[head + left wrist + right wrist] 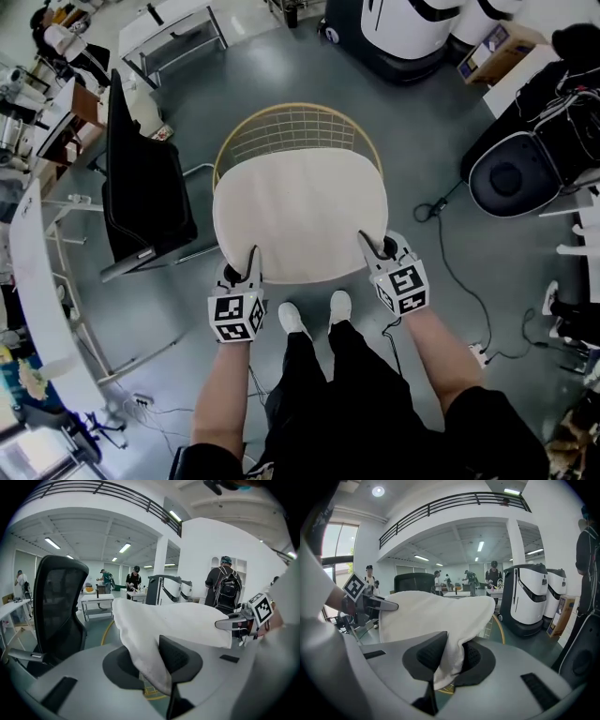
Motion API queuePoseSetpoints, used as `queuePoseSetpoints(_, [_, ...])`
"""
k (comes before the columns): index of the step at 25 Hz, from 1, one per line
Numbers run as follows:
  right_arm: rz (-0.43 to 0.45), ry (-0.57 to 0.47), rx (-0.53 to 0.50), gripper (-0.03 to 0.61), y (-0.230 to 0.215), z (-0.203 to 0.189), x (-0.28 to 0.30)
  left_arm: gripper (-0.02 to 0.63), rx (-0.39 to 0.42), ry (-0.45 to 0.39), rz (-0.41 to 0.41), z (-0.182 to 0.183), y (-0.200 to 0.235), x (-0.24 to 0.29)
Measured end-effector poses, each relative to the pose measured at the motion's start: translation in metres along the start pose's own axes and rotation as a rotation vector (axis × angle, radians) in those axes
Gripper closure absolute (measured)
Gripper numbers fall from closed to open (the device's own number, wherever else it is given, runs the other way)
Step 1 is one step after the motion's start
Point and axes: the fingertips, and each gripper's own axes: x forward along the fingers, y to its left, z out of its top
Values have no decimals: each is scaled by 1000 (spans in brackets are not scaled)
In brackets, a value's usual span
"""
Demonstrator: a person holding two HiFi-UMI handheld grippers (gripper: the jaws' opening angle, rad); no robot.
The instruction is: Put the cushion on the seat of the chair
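Scene: A person stands before a wire-backed chair (298, 129), holding a cream cushion (300, 214) spread between two hand-held claws.
Cushion, place: It is over the seat and hides the seat from the head view, with its far edge near the foot of the wire back. Both gripper views show it slung in the air with the chair's yellow rim below. No view settles whether it touches the seat.
Left claw (251, 261): Closed on the cushion's near left corner, with the cloth bunched between the pads.
Right claw (372, 246): Clamped on the near right corner, with a fold of fabric hanging out below the pads.
Weight: Probably light, since two pinched corners carry it with only a mild sag.
Stiffness: Soft and pliable. The corners crumple in the grip and the middle bellies slightly, though the padding seems enough to hold a rounded outline.
Surface: Matt cloth that is unlikely to be slippery. A shallow pinch could still pull free under a sharp tug.
Fragility: Little to break, and creasing is the likeliest harm.
Where to hold: The two near corners, well apart as they are here, look right because they keep it spread. A single grip at mid-edge would probably let it fold.
Risk: The far edge may ride up the wire back or tuck under itself.
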Motion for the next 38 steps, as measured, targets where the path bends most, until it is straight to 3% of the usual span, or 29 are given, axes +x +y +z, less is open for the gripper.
queuePoseSetpoints(8, [-32,64,26,520,-7,-58,62,508,9,62,-46,-56,29,64])
queuePoseSetpoints(23, [-68,177,25,520,-31,-171,177,502,-26,179,-42,-176,71,174])
queuePoseSetpoints(38, [-144,331,45,520,-31,-242,222,471,1,286,-6,-230,90,205])
